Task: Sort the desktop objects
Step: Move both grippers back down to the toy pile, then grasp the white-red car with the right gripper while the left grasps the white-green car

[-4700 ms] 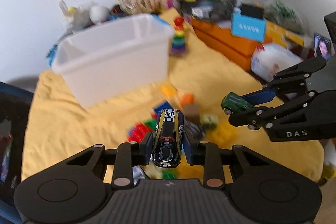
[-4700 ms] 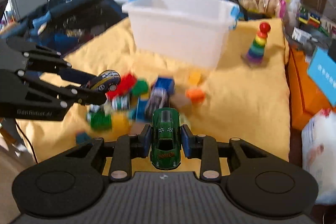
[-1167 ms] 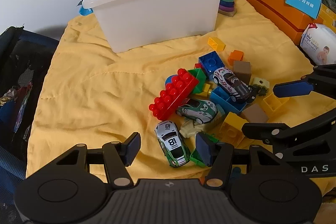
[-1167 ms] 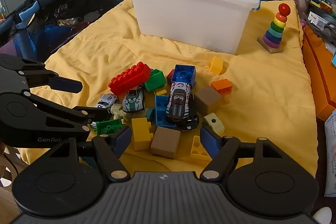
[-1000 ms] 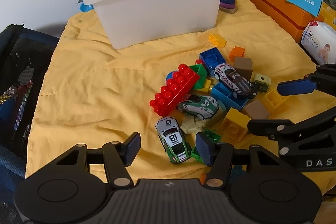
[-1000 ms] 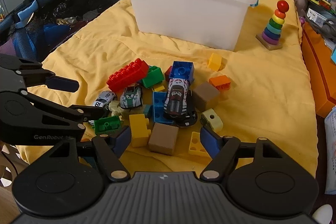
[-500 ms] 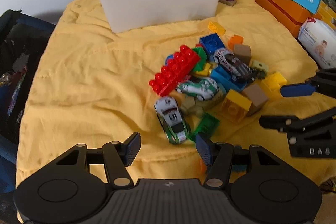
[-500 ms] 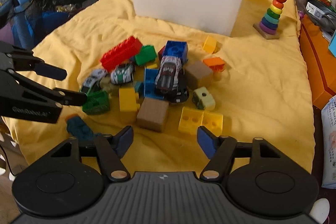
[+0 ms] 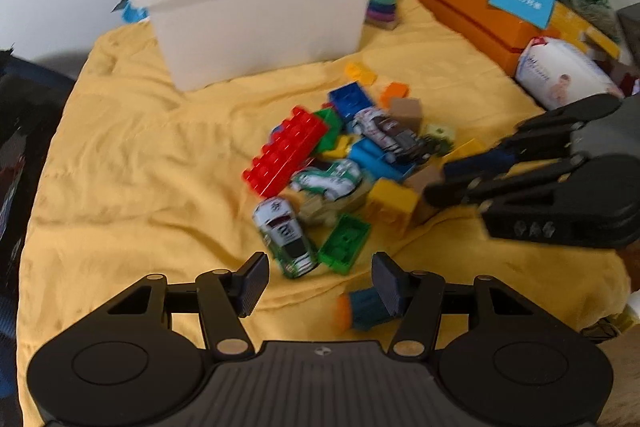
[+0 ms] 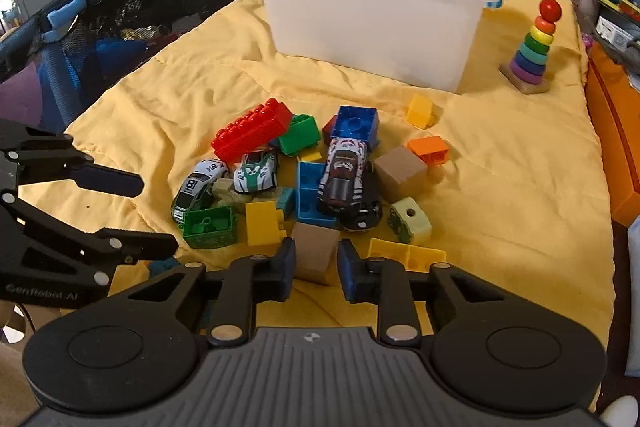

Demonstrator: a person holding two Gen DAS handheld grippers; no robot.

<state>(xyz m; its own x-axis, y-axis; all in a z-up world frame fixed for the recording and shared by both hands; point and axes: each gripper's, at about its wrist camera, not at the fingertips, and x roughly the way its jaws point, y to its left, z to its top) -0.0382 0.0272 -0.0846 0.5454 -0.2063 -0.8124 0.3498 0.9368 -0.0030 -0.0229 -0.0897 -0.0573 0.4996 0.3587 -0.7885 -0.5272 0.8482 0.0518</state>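
A pile of toy cars and building blocks lies on the yellow cloth point(image 10: 500, 187). My right gripper point(image 10: 316, 269) has its two fingers on either side of a brown cube point(image 10: 316, 251) at the pile's near edge. My left gripper point(image 9: 318, 283) is open and empty, just short of a white-green car numbered 18 point(image 9: 284, 235) and a green block point(image 9: 346, 241). A red long block point(image 10: 252, 129), a white-green car point(image 10: 256, 171) and a dark car point(image 10: 344, 175) lie in the pile. The white bin point(image 10: 376, 3) stands behind it.
A rainbow ring stacker point(image 10: 534, 51) stands right of the bin. An orange box point(image 9: 476, 11) and a wipes pack point(image 9: 560, 75) border the cloth's right side. A dark mesh bag point(image 10: 100, 15) lies left. A teal-orange piece point(image 9: 360, 309) lies by my left gripper's right finger.
My right gripper has moved down to the brown cube and its jaws have narrowed around it. My left gripper drew back a little and stays open.
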